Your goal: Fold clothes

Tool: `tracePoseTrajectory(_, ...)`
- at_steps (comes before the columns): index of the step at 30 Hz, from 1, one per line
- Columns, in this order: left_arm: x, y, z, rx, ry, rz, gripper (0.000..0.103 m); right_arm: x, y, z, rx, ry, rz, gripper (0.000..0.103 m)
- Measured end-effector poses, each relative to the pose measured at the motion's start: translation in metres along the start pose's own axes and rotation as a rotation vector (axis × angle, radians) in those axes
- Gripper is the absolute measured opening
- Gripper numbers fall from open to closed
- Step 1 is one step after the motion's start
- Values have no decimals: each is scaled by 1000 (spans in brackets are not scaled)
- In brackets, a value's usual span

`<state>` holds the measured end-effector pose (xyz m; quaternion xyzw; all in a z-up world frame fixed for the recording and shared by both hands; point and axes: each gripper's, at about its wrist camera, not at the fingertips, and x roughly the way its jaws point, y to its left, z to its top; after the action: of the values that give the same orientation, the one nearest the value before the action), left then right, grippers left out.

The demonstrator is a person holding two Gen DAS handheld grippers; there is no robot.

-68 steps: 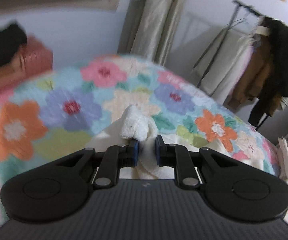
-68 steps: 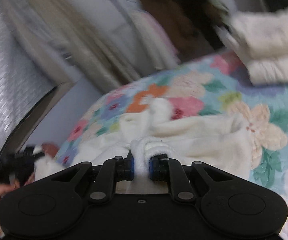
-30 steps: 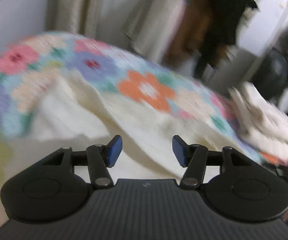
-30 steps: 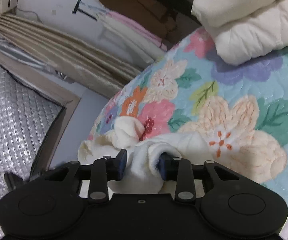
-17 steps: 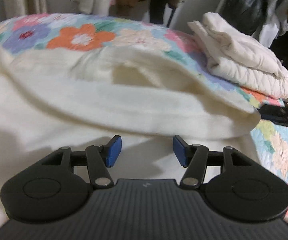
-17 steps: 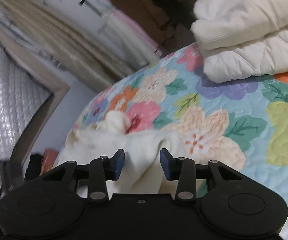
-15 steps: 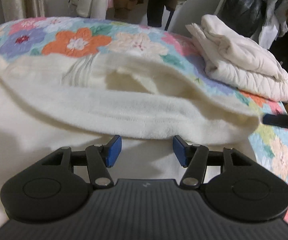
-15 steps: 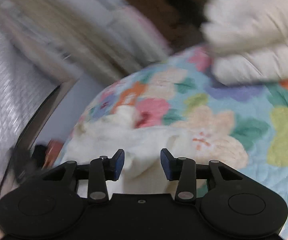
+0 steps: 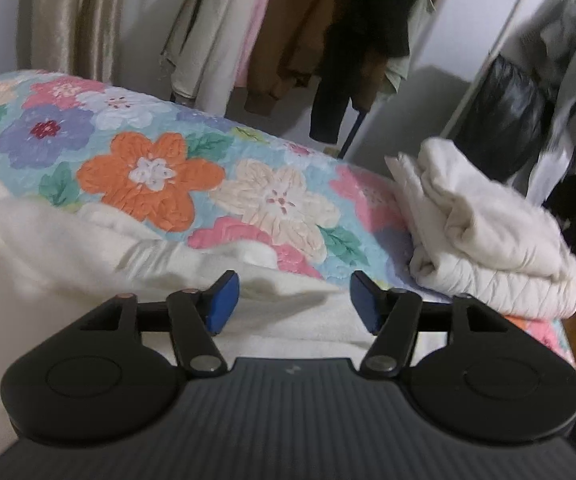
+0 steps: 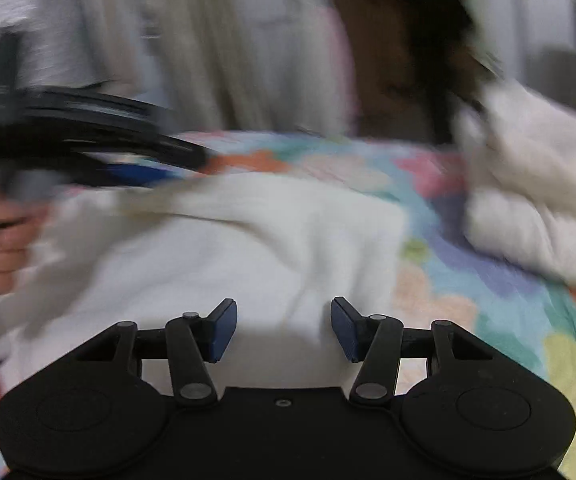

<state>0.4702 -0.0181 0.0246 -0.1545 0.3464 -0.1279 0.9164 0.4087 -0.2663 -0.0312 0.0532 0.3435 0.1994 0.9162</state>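
Right wrist view alone (blurred) shows left gripper (image 10: 140,168) over cream garment (image 10: 248,248).

Left tongs (image 9: 293,300) wide apart, empty, over cream garment (image 9: 88,264).

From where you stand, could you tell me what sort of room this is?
Most likely a bedroom: a bed under a floral quilt, hanging coats behind it, and a stack of folded cream clothes on the quilt.

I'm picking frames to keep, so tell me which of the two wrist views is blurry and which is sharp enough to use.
Left wrist view: mostly sharp, with the floral quilted bedspread and the folded stack of white clothes crisp, only the hanging clothes at right slightly smeared. Right wrist view: heavy motion blur across the white fleece garment and background; only the right gripper is sharp.
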Motion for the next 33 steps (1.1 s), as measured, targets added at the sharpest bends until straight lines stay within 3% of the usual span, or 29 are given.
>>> tracePoseTrajectory(3,-17,15,-7,19,-31,54,66,0,-25,-2,129,-20,36,56)
tracePoseTrajectory(6,-33,33,-12,51,-54,79,66,-4,-35,-2,218,-64,11,57)
tracePoseTrajectory(9,-25,44,-14,103,48,25,66,-2,-37,-3,249,-65,-28,57)
tracePoseTrajectory(10,-17,45,-16,132,95,39,65,1,-36,-4,248,-50,-36,57)
tracePoseTrajectory(12,-6,44,-23,155,116,85,64,4,-41,-4,276,-33,-19,57)
tracePoseTrajectory(16,12,51,-17,47,48,111,63,2,-46,-4,332,-42,37,58)
tracePoseTrajectory(20,32,55,2,-76,-37,159,63,6,-50,-7,326,-23,27,58)
tracePoseTrajectory(23,40,50,14,-79,-82,213,65,12,-57,-10,343,-8,30,58)
tracePoseTrajectory(25,41,46,19,-50,-84,263,65,16,-60,-13,352,3,38,58)
tracePoseTrajectory(28,25,50,17,-35,-104,272,66,19,-61,-16,342,6,27,61)
tracePoseTrajectory(33,-20,76,11,-109,-25,301,66,20,-56,-16,303,13,-8,62)
